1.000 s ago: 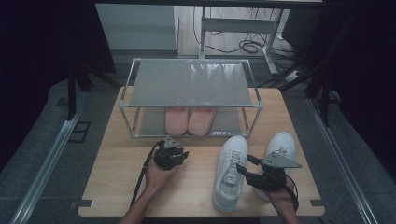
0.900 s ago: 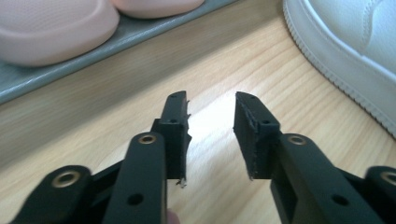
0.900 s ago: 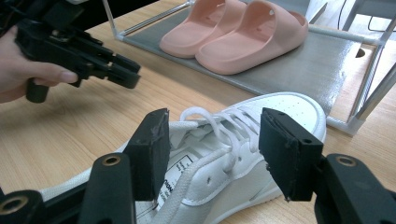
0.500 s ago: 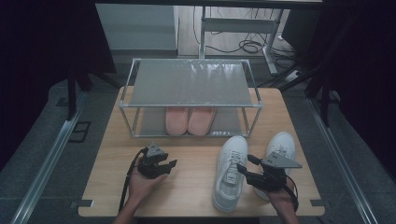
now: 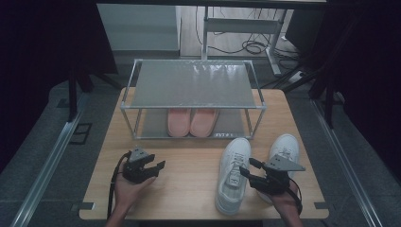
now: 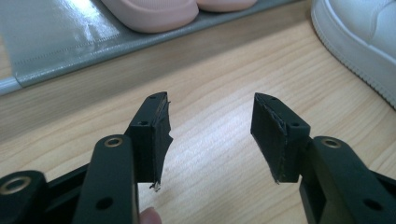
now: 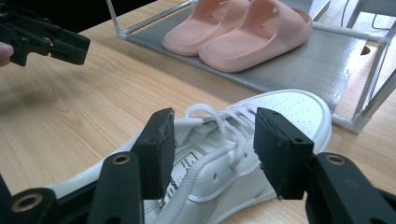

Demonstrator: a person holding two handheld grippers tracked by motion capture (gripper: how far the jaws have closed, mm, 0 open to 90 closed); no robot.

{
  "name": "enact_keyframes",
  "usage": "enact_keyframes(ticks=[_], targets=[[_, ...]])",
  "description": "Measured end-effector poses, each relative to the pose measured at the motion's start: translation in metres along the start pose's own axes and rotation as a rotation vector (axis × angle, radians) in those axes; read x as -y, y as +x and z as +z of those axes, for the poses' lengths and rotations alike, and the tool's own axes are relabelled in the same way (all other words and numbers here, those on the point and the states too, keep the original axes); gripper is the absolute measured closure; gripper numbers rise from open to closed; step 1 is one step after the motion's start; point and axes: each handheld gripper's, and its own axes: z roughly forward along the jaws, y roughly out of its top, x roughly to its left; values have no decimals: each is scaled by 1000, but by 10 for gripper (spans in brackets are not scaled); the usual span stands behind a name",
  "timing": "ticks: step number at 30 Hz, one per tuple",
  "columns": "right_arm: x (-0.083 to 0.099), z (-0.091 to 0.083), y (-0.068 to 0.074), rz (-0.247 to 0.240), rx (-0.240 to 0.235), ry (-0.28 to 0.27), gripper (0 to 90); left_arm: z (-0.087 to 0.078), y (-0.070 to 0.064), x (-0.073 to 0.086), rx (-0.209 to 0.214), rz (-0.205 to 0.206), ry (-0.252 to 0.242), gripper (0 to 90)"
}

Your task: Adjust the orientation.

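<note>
Currently: right gripper (image 5: 247,172) wide open, jaws astride the near-right white sneaker (image 5: 232,174), not clamped. Left gripper (image 5: 156,166) open, empty, over bare table (image 5: 189,175).

The table (image 5: 189,184) under both tongs is pale wood with a fine straight grain and a soft satin sheen. The left gripper (image 6: 210,135) is matt black plastic, its pads (image 6: 159,135) faced with a dull, rough-edged black lining that frays at the corners, with brass-coloured rivets behind. The right gripper (image 7: 212,149) looks the same. Between and just below its jaws, the white sneaker (image 7: 243,154) has smooth, faintly glossy leather-like uppers, perforated at the toe, and woven cloth laces. Beyond it, the pink slippers (image 7: 243,32) look like matt, smooth foam, though that is hard to confirm. The rack (image 5: 194,85) has dull grey shelves and shiny metal tubes.
</note>
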Motion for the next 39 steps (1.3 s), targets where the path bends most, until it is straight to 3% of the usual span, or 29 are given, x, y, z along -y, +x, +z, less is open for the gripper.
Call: enact_keyframes(ticks=[11, 17, 20, 27, 39], targets=[[-1, -4, 0, 8, -17, 3, 600, -6, 2, 2, 2, 4, -7, 461], [0, -4, 6, -12, -45, 13, 736, -5, 6, 5, 6, -8, 6, 460], [0, -2, 11, -35, -85, 14, 817, -4, 6, 7, 1, -9, 10, 460], [1, 6, 26, -79, -127, 74, 898, -4, 7, 8, 9, -24, 6, 461], [21, 12, 43, -112, -91, 207, 900, 0, 7, 10, 26, -31, 18, 461]])
